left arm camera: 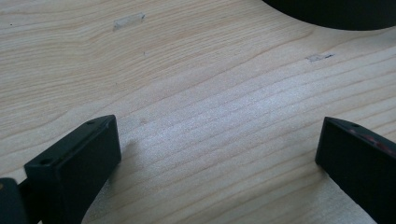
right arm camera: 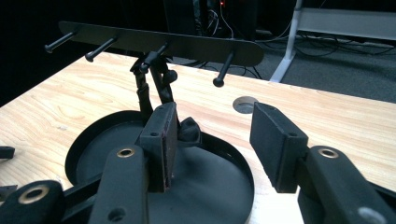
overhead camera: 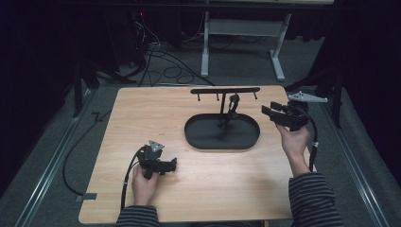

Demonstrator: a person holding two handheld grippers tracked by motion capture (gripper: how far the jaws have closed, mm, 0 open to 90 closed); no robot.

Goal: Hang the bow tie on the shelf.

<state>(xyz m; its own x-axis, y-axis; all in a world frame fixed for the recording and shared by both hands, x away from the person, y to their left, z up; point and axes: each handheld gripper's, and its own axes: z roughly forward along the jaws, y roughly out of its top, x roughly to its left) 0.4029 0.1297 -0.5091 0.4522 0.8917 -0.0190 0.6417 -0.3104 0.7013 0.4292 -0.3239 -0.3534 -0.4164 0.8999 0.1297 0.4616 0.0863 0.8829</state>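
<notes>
at the right edge of the worktop, the right gripper is hovering with its jaws standing wide and nothing between them, pointing toward the black stand whose oval tray is sitting near the worktop's middle. a dark strap-like item is hanging from one peg of the stand's bar. the left gripper is resting low near the front edge, jaws wide over bare wood.

Table evenly lit from above; surroundings beyond the table dark. Soft shadows, slight grain, no glare.
</notes>
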